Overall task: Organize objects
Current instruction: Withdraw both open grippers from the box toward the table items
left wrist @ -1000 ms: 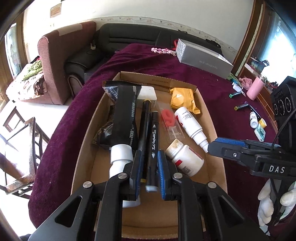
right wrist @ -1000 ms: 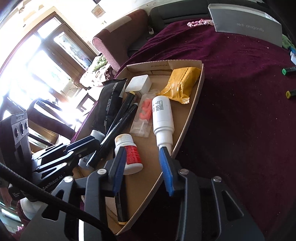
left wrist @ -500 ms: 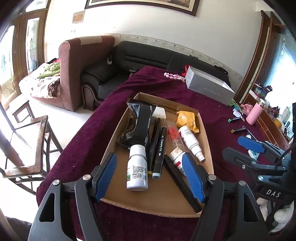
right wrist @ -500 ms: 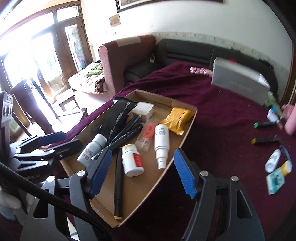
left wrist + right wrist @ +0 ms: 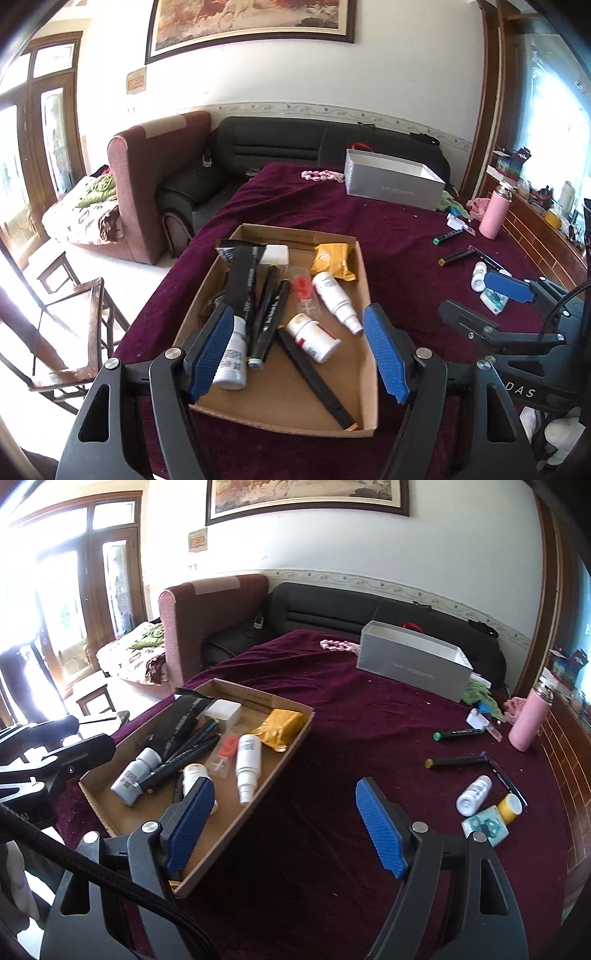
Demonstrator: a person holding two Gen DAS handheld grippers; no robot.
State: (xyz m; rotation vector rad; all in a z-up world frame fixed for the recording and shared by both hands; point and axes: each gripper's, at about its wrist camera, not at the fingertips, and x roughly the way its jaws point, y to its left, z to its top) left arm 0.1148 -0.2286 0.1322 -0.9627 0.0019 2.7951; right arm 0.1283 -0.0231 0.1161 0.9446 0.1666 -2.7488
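A cardboard tray (image 5: 280, 406) (image 5: 288, 738) lies on the maroon cloth. It holds a black pouch (image 5: 243, 273), two black markers (image 5: 271, 314), white bottles (image 5: 232, 362), a red-labelled pill bottle (image 5: 314, 334), a spray bottle (image 5: 334, 299), a yellow packet (image 5: 332, 260) and a black stick (image 5: 314, 376). My left gripper (image 5: 299, 350) is open and empty, raised above the tray's near end. My right gripper (image 5: 284, 823) is open and empty, above the cloth right of the tray.
Loose markers (image 5: 456, 761), a small white bottle (image 5: 473, 795), a yellow cap (image 5: 511, 805) and a teal packet (image 5: 484, 823) lie on the cloth at right. A grey box (image 5: 413, 666) and pink flask (image 5: 528, 716) stand further back. A sofa (image 5: 277, 147) is beyond.
My left gripper let go of a black marker, opened wide and pulled back and up. My right gripper also opened wider and drew back from the tray.
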